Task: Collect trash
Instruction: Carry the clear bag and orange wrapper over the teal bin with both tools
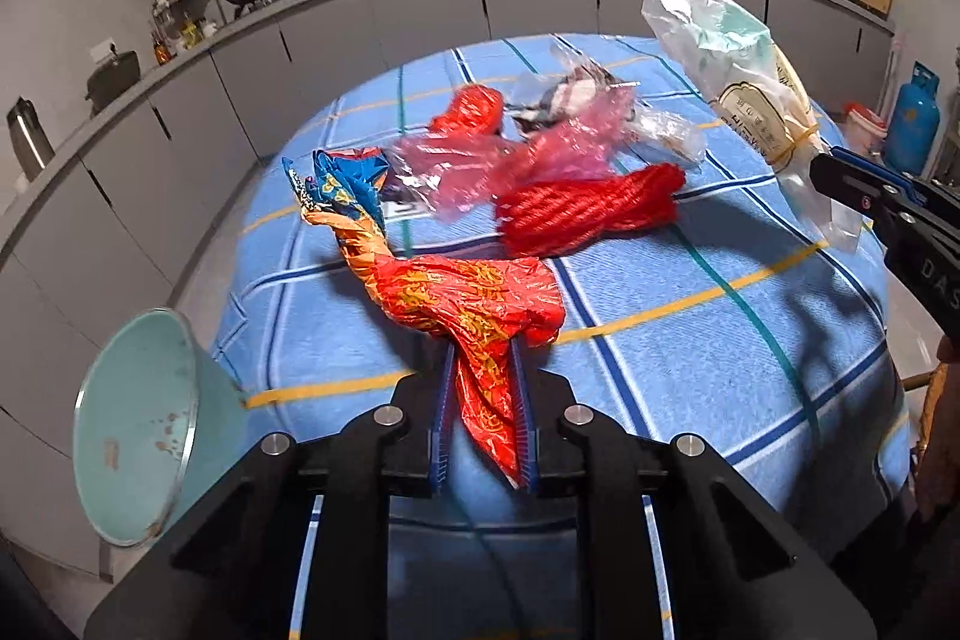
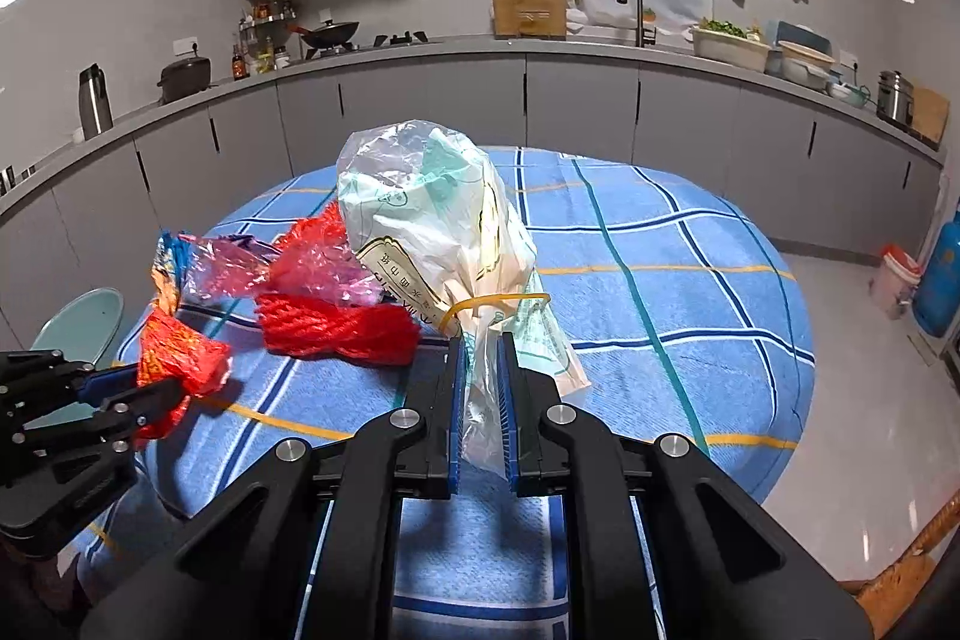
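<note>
The round table (image 2: pixel 690 280), under its blue checked cloth, carries the loose trash towards its left side. Lifted clear above the cloth is the clear plastic bag (image 2: pixel 432 226), stuffed with pale wrappers and cinched by a yellow rubber band (image 2: pixel 498 300); the right gripper (image 2: pixel 482 346) is clamped tight on its tail. The red-and-orange wrapper (image 1: pixel 474 304) sits near the table's near edge, pinched at one end by the left gripper (image 1: pixel 485 358), jaws closed on it. Behind it lie the red mesh net (image 1: pixel 588 214), pink film (image 1: pixel 480 160) and a blue foil wrapper (image 1: pixel 348 184). A pale green bin (image 1: pixel 144 424) waits just off the table's left edge.
</note>
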### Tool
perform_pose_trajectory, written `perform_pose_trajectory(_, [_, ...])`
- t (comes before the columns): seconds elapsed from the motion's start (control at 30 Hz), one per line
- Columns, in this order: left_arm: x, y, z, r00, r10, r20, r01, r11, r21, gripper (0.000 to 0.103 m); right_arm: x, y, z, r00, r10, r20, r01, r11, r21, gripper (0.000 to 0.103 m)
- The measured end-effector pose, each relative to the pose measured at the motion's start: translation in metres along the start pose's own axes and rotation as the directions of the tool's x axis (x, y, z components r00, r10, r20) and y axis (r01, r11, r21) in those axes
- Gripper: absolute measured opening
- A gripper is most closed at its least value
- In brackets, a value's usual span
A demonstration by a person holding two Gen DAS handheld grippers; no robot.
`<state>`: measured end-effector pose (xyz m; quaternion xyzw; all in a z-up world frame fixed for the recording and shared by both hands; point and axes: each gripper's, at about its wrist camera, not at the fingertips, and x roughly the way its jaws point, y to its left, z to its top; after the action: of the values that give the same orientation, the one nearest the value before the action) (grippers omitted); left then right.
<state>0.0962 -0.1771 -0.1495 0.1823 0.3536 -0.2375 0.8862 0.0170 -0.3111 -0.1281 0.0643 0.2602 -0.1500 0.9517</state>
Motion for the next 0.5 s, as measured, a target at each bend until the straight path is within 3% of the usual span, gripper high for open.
perform_pose_trajectory(0.2, [-0.024,0.012,0.008,0.997,0.035,0.067,-0.035,0.999,-0.01,0.018,-0.008,0.005,0.002,1.0,0.016,0.016,-0.016,1.0,-0.018,0.011])
perform_pose_trajectory(0.5, [-0.03,0.037,0.011,0.993,0.07,0.095,-0.063,0.995,-0.073,0.018,-0.015,0.018,0.008,0.998,0.046,0.03,-0.045,0.998,-0.037,0.011])
